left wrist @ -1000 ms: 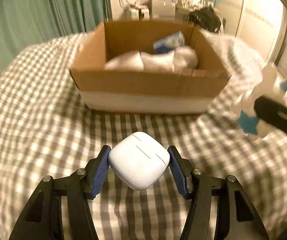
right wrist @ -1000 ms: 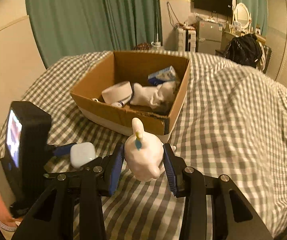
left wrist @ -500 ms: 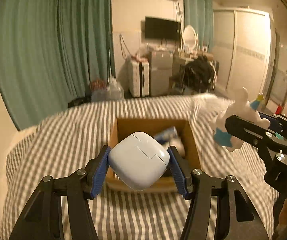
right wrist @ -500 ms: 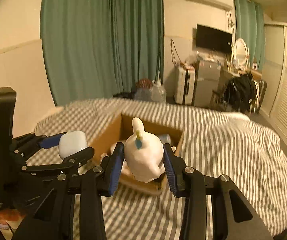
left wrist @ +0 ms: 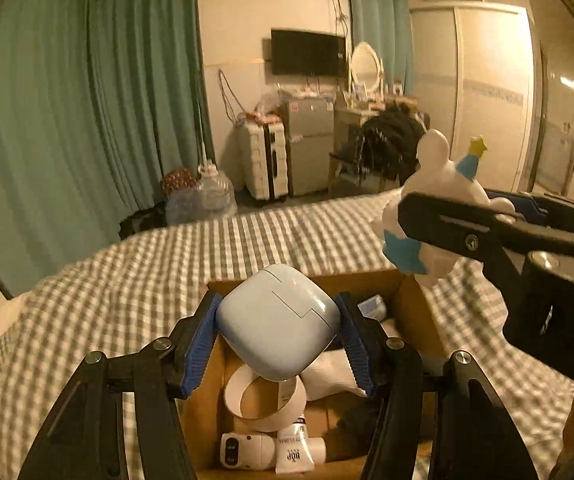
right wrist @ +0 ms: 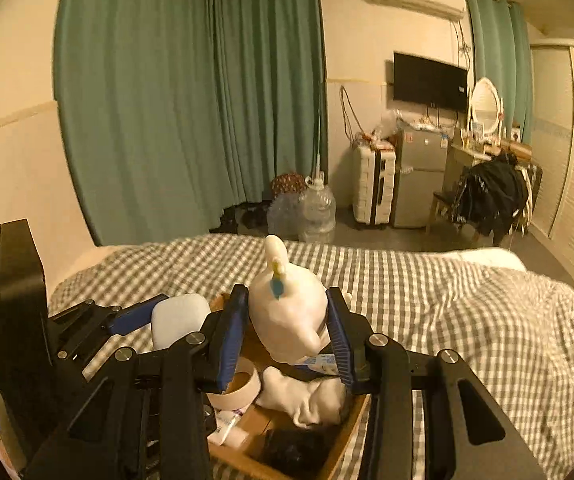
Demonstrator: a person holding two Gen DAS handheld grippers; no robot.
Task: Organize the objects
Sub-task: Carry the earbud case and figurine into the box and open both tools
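My left gripper (left wrist: 279,334) is shut on a white rounded case (left wrist: 277,326), held above the open cardboard box (left wrist: 415,300). My right gripper (right wrist: 287,330) is shut on a white toy figure with a small blue hat (right wrist: 289,308), also over the box (right wrist: 351,420). In the left wrist view the toy figure (left wrist: 431,204) and the right gripper's fingers (left wrist: 447,216) hang at the right. In the right wrist view the white case (right wrist: 177,318) sits at the left between the left gripper's fingers (right wrist: 135,316).
The box holds a tape roll (left wrist: 263,404), a white cloth (right wrist: 307,396), small tubes (left wrist: 295,454) and a dark item (right wrist: 299,448). It rests on a checked bedspread (right wrist: 467,312). Beyond the bed stand green curtains (right wrist: 191,100), water jugs (right wrist: 317,210), a suitcase (right wrist: 373,182) and a chair with clothes (right wrist: 491,196).
Both grippers have risen with their objects and moved forward over the box. The views have tilted up, so the room beyond the bed now shows and the box lies beneath the fingers.
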